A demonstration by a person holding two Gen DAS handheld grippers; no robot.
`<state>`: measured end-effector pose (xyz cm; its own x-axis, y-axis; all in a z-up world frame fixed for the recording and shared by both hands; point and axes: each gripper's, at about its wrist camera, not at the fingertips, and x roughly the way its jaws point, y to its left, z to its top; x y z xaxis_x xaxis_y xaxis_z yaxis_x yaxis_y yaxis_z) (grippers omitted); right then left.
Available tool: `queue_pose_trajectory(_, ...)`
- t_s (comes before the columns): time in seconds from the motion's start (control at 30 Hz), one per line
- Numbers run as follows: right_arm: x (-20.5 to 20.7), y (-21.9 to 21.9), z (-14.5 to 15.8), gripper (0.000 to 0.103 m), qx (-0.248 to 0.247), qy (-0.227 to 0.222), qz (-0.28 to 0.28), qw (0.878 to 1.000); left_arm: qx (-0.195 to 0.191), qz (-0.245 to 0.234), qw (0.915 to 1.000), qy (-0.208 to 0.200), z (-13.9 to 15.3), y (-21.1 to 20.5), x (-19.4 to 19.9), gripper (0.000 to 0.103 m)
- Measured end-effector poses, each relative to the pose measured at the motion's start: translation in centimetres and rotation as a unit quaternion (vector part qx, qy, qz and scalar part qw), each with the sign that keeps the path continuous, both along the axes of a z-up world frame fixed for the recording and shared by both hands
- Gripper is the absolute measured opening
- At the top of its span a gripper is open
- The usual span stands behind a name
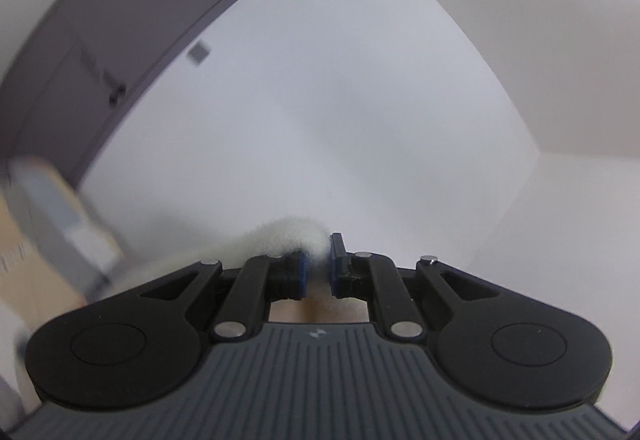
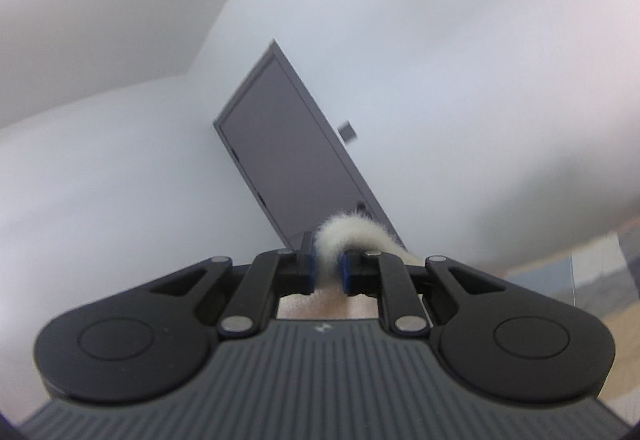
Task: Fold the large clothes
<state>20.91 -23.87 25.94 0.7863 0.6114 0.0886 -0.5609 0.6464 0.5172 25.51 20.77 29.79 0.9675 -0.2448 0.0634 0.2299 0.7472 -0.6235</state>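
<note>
Fleece garment: white, fluffy cloth (image 1: 286, 236), pinched in both grippers at once; only a small bunched fold shows above each pair of pads, so its full shape and the rest of its hang cannot be seen.
Left gripper: (image 1: 318, 272) clamped on the fleece, its blue-edged pads (image 1: 303, 274) drawn close with a tuft of white pile squeezed between them and bulging up and to the left.
Right gripper: (image 2: 327, 272) clamped on the same fleece (image 2: 352, 234), which arches up out of the narrow gap and curls over to the right across the right-hand finger.
Pointing: both cameras look steeply upward, towards wall and ceiling rather than down at any surface.
Door: dark grey door (image 1: 100, 51) fills the upper left of the left wrist view, with a handle partway down; in the right wrist view the same kind of door (image 2: 288, 167) stands tilted at centre, directly behind the fleece.
Wall plate: small grey square (image 1: 199, 53) on the white wall just beside the door frame; it shows again in the right wrist view (image 2: 347, 130).
Wall: plain white (image 1: 340, 99), meeting the ceiling with a bright glow in one upper corner of each view.
Left edge blur: tan and pale grey shapes (image 1: 44, 224), too smeared to name.
Lower right corner: striped grey, white and tan patch (image 2: 592, 272), blurred.
</note>
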Motion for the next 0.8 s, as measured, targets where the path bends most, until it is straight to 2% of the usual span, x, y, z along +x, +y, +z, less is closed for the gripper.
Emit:
queue_pose_trajectory(0.07, -0.1, 0.2, 3.5, 0.015, -0.004, -0.012, -0.019, 1.000, 0.014, 0.009, 0.9998, -0.006, 2.4, -0.7, 1.2, 0.013)
queue_pose_trajectory(0.13, 0.6, 0.5, 5.6, 0.015, -0.013, -0.019, -0.043, 0.999, 0.023, 0.013, 0.9997, -0.003, 3.9, -1.6, 1.7, 0.013)
queue_pose_trajectory(0.23, 3.9, 0.7, 6.2, 0.015, -0.036, 0.011, -0.065, 0.997, 0.034, 0.011, 0.9990, 0.026, 3.1, -1.9, 5.7, 0.013)
queue_pose_trajectory(0.3, 7.4, 0.7, 5.0, 0.015, -0.048, 0.049, -0.069, 0.995, 0.039, 0.008, 0.9975, 0.059, 1.3, -1.9, 8.4, 0.013)
queue_pose_trajectory(0.43, 15.1, 0.6, -0.7, 0.016, -0.065, 0.115, -0.077, 0.988, 0.044, -0.005, 0.9928, 0.112, -4.5, -1.3, 16.1, 0.013)
queue_pose_trajectory(0.5, 19.4, 0.9, -4.4, 0.016, -0.084, 0.140, -0.082, 0.983, 0.078, 0.011, 0.9858, 0.148, -8.0, -1.5, 20.5, 0.014)
queue_pose_trajectory(0.67, 31.1, 3.3, -15.7, 0.017, -0.144, 0.192, -0.096, 0.966, 0.110, 0.028, 0.9701, 0.215, -19.8, -1.0, 32.5, 0.014)
queue_pose_trajectory(0.7, 33.6, 3.7, -18.2, 0.017, -0.149, 0.201, -0.099, 0.963, 0.110, 0.025, 0.9671, 0.228, -22.6, -1.4, 33.0, 0.014)
queue_pose_trajectory(0.77, 38.3, 4.6, -23.0, 0.017, -0.146, 0.218, -0.100, 0.960, 0.112, 0.024, 0.9594, 0.258, -28.2, -0.8, 37.1, 0.014)
queue_pose_trajectory(0.8, 39.4, 4.0, -25.7, 0.017, -0.143, 0.228, -0.098, 0.958, 0.116, 0.024, 0.9561, 0.268, -30.8, -0.4, 39.5, 0.014)
